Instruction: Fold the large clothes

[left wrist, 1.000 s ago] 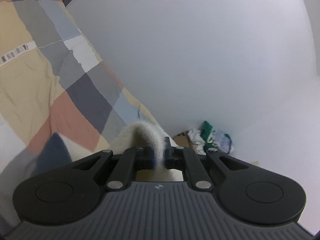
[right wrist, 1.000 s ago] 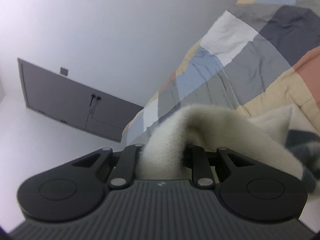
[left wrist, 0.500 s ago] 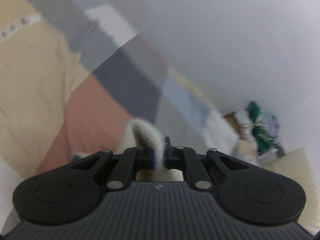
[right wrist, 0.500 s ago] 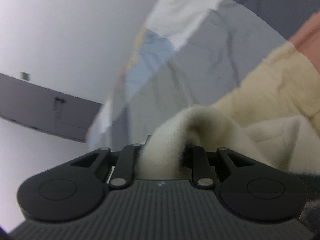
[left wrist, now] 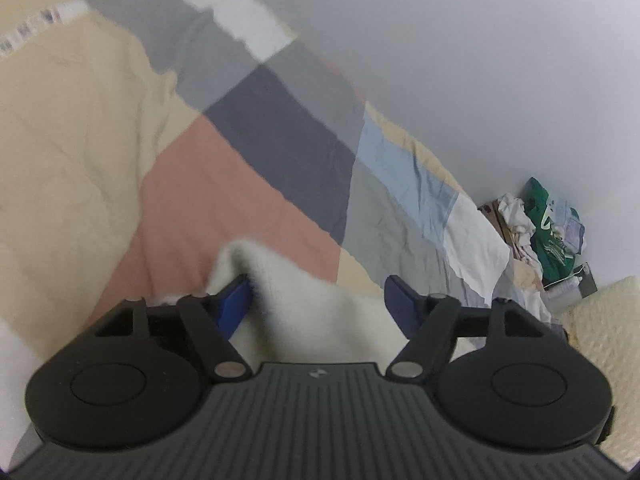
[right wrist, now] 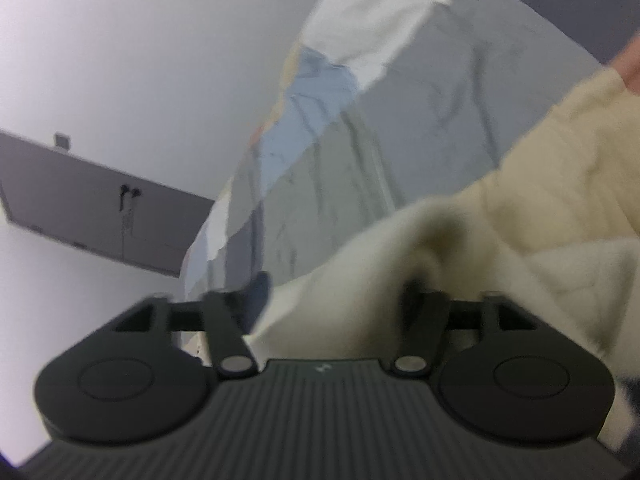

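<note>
Left gripper (left wrist: 318, 300) released, jaws spread around cream fleece garment (left wrist: 316, 312); right gripper (right wrist: 334, 300) likewise released, fleece draped between; patchwork quilted bedspread (left wrist: 208, 184) behind.

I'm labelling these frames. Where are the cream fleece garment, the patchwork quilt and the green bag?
cream fleece garment (left wrist: 304, 304): left wrist view, fluffy fold between the open fingers.
patchwork quilt (left wrist: 224, 196): left wrist view, salmon patch.
green bag (left wrist: 550, 236): left wrist view, its printed front.
</note>
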A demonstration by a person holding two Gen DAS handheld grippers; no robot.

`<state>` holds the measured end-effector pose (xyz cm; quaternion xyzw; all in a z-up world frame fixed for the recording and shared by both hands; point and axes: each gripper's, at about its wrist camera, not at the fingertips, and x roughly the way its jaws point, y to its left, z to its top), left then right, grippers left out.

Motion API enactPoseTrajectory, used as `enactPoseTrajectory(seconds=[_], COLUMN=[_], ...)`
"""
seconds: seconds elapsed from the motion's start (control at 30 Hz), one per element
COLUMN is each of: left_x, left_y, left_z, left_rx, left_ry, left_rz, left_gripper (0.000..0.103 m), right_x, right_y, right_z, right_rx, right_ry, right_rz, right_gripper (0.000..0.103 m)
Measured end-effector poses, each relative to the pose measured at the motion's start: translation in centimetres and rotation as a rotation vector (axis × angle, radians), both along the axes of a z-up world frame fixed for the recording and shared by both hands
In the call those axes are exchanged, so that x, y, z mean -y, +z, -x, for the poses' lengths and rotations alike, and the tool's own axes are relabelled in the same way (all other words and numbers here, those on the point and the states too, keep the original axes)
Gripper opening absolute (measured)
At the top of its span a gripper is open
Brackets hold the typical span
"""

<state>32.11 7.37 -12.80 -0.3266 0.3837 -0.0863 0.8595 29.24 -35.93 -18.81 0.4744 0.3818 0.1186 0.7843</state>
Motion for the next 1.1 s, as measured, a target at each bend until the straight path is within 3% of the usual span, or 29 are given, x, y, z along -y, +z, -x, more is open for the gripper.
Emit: enactPoseTrajectory(seconds=[0.03, 0.07, 0.27, 0.43, 0.53, 0.67, 0.77, 0.9, 0.97, 1.03, 1.1], left_x=[0.0, 0.0, -0.2, -0.9, -0.6, 0.9, 2.0, 2.8, 2.5, 1.3, 0.3], left_y=[0.5, 1.2, 4.5, 6.5, 7.4, 7.4, 6.2, 4.1, 2.7, 1.3, 0.7], left_z=[0.6, 1.5, 6.5, 11.0, 13.2, 14.8, 15.5, 15.6, 15.2, 14.8, 14.7], left_rx=[0.007, 0.015, 0.101, 0.157, 0.159, 0.084, 0.018, -0.031, -0.08, -0.119, -0.133], left_ry=[-0.01, -0.014, -0.041, -0.051, -0.045, -0.019, -0.021, -0.021, 0.016, 0.039, 0.05], left_rz=[-0.012, -0.004, 0.036, 0.124, 0.05, -0.147, -0.243, -0.363, -0.377, -0.32, -0.264], left_gripper=[0.079, 0.08, 0.082, 0.082, 0.082, 0.081, 0.079, 0.071, 0.07, 0.07, 0.07], right_x=[-0.2, -0.5, -1.2, -2.2, -2.6, -4.2, -6.9, -10.8, -12.9, -14.9, -16.1], right_y=[0.5, 1.1, 5.5, 8.8, 9.6, 8.8, 7.5, 5.0, 4.1, 3.8, 3.6], right_z=[0.2, 0.4, 3.5, 6.0, 7.0, 7.2, 7.1, 6.8, 6.8, 6.7, 5.7], right_rx=[0.015, 0.028, 0.176, 0.328, 0.328, 0.251, 0.233, 0.206, 0.216, 0.235, 0.239], right_ry=[0.005, 0.018, 0.068, 0.142, 0.149, 0.202, 0.269, 0.405, 0.444, 0.473, 0.478], right_rz=[0.021, 0.041, 0.023, -0.005, 0.045, 0.236, 0.423, 0.559, 0.66, 0.771, 0.804], right_gripper=[0.083, 0.084, 0.084, 0.084, 0.084, 0.084, 0.083, 0.077, 0.077, 0.077, 0.075])
